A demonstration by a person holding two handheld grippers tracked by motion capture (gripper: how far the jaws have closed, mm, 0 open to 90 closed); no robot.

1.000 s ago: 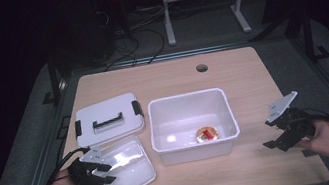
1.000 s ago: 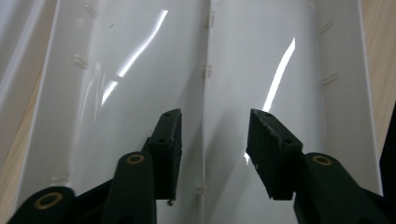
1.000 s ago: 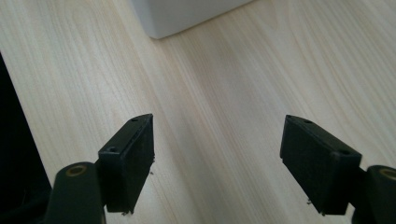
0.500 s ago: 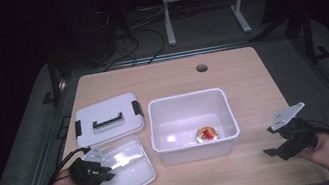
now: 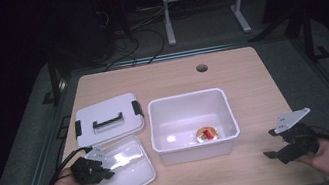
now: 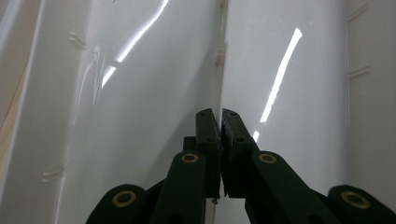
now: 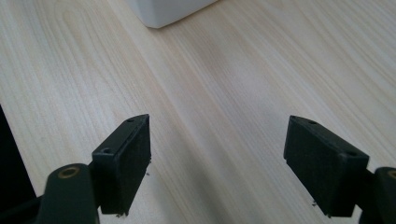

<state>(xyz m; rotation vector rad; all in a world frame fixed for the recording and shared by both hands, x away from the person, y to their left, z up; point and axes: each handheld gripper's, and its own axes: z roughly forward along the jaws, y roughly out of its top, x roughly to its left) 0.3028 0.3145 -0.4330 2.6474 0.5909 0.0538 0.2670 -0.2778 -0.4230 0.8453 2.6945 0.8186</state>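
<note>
Clear lid point(image 5: 115, 174) lies flat at the front-left corner of the bench point(image 5: 248, 88), just beside the white bin point(image 5: 192, 124) and just in front of the white handled lid point(image 5: 108, 119). Left gripper point(image 5: 99, 170) sits at the clear lid's left edge; its jaws have just been closing, and the left gripper view shows them point(image 6: 221, 140) clenched onto a thin raised rib of the glossy plastic. Right gripper point(image 5: 283, 146) hovers low over the front-right corner of the bench, well apart from the bin; its jaws have just been opening and stand released point(image 7: 217, 163), bare wood between them. White bin sits mid-bench, slightly toward the front edge, with a small round red-and-yellow item point(image 5: 206, 134) on its floor near its front wall.
</note>
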